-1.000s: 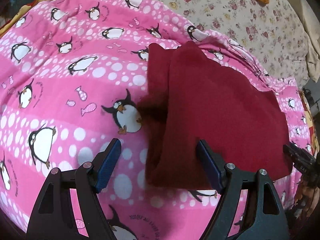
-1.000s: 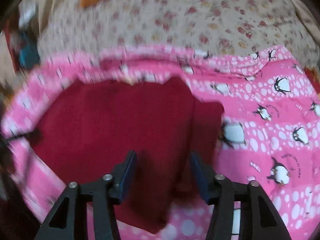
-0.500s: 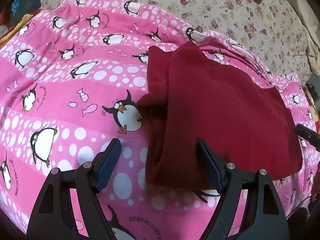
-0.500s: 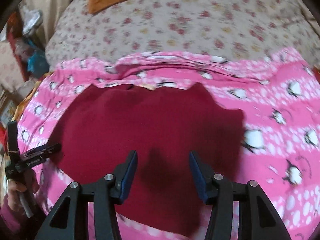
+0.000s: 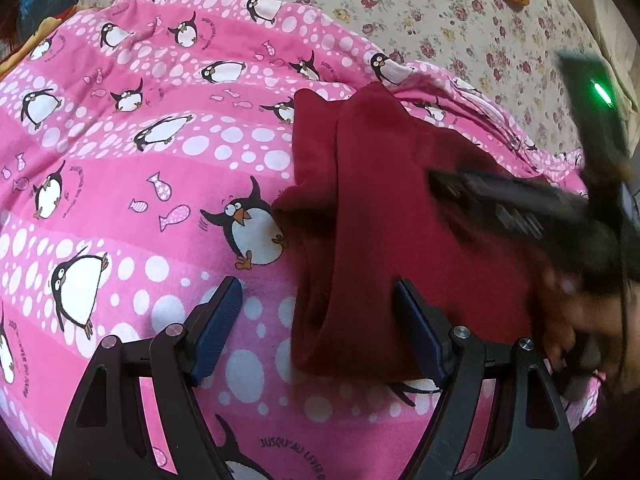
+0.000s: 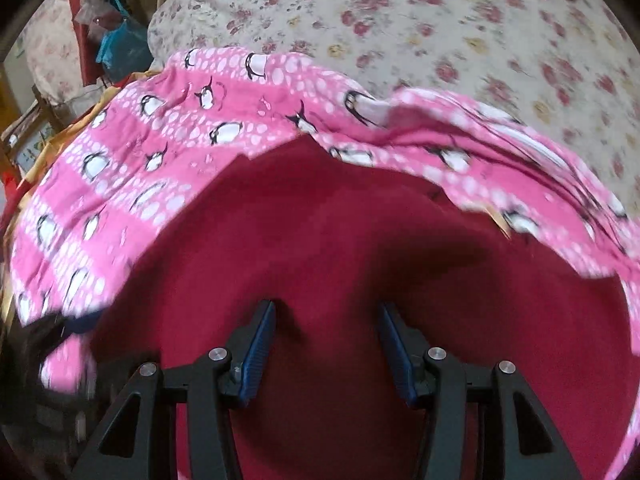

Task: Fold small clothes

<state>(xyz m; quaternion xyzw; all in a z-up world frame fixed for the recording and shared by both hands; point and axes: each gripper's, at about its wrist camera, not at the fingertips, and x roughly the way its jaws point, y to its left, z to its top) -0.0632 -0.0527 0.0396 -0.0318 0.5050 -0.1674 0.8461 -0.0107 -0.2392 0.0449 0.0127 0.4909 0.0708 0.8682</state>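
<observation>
Hovering with jaws spread and empty, left gripper (image 5: 318, 322) and right gripper (image 6: 327, 340) over folded red cloth (image 5: 400, 220) on penguin blanket (image 5: 120, 160), apparently lining up another fold.

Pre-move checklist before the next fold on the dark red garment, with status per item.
1. Left gripper open: ok.
2. Right gripper open: ok.
3. Dark red garment lies on the pink penguin blanket: ok.
4. Garment lying smooth: not ok, its left edge is bunched with layers gaping.
5. Left gripper straddles that near-left edge: ok.
6. Right gripper over the cloth: ok; touching it: cannot tell.
</observation>
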